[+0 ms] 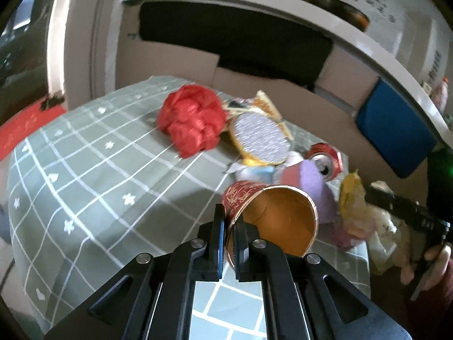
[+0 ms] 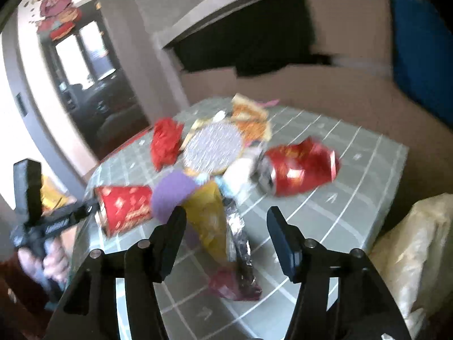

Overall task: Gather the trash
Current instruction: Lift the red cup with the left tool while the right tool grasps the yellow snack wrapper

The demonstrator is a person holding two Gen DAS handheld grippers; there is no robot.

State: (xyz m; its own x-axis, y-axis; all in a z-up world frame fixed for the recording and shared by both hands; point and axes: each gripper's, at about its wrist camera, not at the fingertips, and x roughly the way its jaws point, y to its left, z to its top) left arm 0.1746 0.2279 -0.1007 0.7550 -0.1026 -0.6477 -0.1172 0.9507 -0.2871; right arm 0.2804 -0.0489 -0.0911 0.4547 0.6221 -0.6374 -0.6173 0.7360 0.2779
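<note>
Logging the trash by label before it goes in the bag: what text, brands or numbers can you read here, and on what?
Nothing reads clearly.
Red paper cup, held by the left tool: gold characters, too blurred to read.
Crushed red can: gold markings, smeared by motion.
Wall poster: dark characters, too small to read.
Orange snack wrapper: print unreadable.

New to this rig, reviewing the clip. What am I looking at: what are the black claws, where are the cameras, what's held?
No robot: a person holds a two-finger tool in each hand, with a fisheye camera on each looking along its fingers. In the left view, the left tool is shut on the rim of a red paper cup. In the right view, the right tool is open, holding nothing, over a yellow wrapper. On the checked cloth lie a crushed red can, a red bag and a foil lid.
</note>
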